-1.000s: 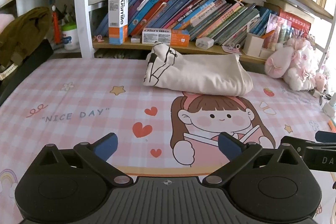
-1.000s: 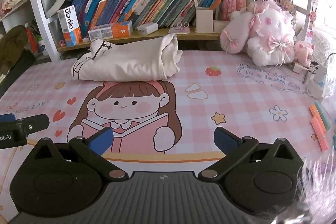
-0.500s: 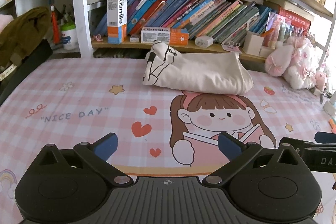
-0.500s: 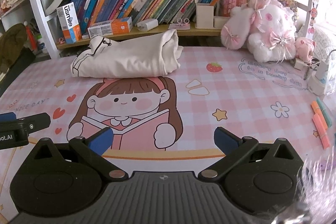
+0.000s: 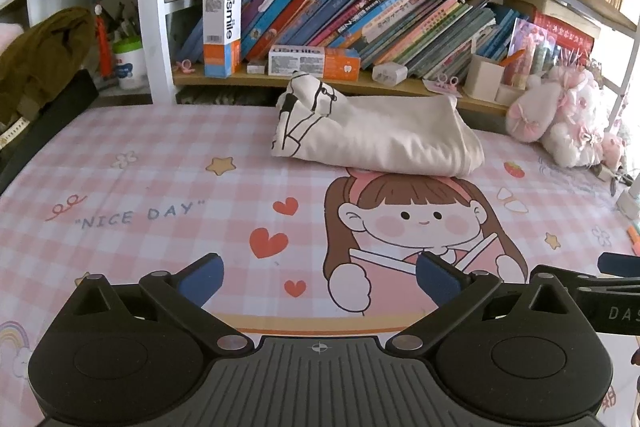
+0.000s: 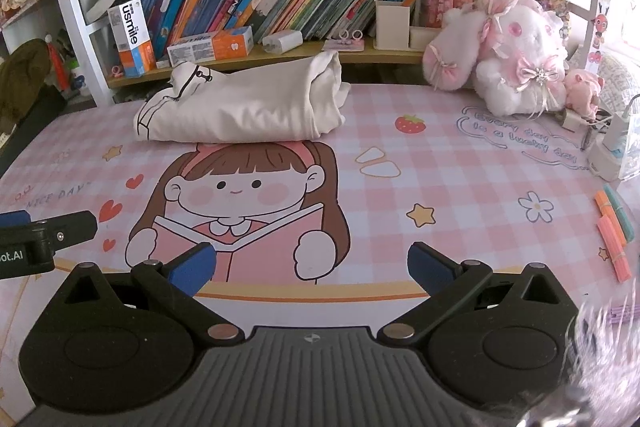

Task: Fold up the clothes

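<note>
— One cream garment [image 5: 376, 139] lies bundled at the far edge of the pink checked mat [image 5: 140, 187], just before the bookshelf [image 5: 360, 83] — folded into a compact pack, by the look of it. Is anything left for you?

— Little, judging by these views: no other loose clothing shows on the mat. Your left gripper [image 5: 318, 277] and right gripper [image 6: 312, 267] both hover low at the near edge, jaws spread wide, holding nothing. The garment sits well apart from them, straight ahead of your left and ahead-left of your right, beyond the cartoon girl [image 6: 240, 195].
</note>
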A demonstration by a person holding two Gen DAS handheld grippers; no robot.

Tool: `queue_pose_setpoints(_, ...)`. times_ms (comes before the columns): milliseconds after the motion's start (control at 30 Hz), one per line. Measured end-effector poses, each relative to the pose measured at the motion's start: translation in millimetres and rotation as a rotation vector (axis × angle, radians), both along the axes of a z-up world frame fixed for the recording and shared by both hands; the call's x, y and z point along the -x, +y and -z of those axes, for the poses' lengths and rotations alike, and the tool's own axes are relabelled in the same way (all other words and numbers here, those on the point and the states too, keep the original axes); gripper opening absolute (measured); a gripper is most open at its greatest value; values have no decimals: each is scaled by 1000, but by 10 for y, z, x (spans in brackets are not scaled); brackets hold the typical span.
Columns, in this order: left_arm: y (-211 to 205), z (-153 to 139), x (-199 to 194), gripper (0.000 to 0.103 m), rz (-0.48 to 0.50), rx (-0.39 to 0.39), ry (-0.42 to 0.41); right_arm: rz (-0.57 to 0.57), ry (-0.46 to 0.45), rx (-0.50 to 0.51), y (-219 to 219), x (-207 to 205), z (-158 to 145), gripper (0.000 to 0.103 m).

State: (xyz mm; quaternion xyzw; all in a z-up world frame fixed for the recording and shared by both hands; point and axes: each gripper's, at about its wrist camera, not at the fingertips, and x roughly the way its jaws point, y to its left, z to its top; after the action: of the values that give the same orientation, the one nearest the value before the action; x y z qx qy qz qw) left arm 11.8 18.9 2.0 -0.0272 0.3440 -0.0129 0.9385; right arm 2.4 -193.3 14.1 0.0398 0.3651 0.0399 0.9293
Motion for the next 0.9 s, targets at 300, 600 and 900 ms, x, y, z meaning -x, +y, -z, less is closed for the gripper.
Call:
queue_pose_setpoints(300,-1,17,-28,103,-2,0,11,-2,2,7,12,-14,8,103)
queue_pose_setpoints(600,-17,22,-24,103,10,-6,1,-3,4,9,15,-29,16,103)
queue_pose_setpoints(900,-17,24,-31,103,3,-7,4,-5,6,9,19,-41,27,103)
